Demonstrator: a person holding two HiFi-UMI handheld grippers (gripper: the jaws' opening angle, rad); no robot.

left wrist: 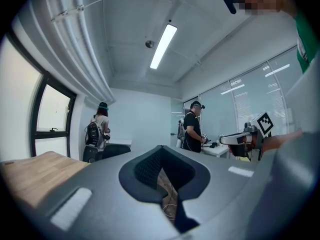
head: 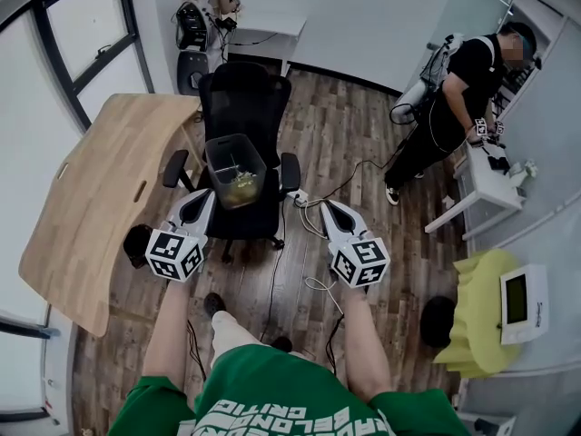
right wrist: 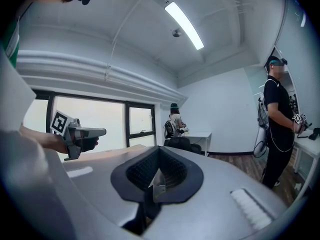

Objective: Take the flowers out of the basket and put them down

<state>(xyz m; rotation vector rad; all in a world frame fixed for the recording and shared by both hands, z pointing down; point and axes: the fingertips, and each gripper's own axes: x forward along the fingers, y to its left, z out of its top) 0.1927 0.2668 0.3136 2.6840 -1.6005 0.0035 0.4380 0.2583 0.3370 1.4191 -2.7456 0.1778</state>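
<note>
Wooden flooring (head: pixel 363 125) is taking up most of the room, with cables trailing across it. A pale wooden table (head: pixel 100 189) is standing off to the left, near enough that it is probably serving as the spot for putting things down. A black office chair (head: pixel 245 107) is sitting ahead of the person and acting as a stand for the basket. Two other people are working at white desks, one (head: pixel 207 3) by the far wall and one in black (head: pixel 454 89) to the right, both well apart from the chair.

The grey basket (head: pixel 218 148) is resting upright on the chair seat, open side up, so its contents are reachable from above. The left tool (head: pixel 205 200) and the right tool (head: pixel 327 207) are being held level and side by side, both pointing towards the chair. The left one is sitting just beside the basket's near corner, and the right one is further off, past the armrest. Each is showing its jaws drawn together with nothing between them.

The flowers (head: pixel 241 184), a yellowish cluster, are lying low inside the basket, not yet lifted out. A tool will be needing to open before reaching in.
</note>
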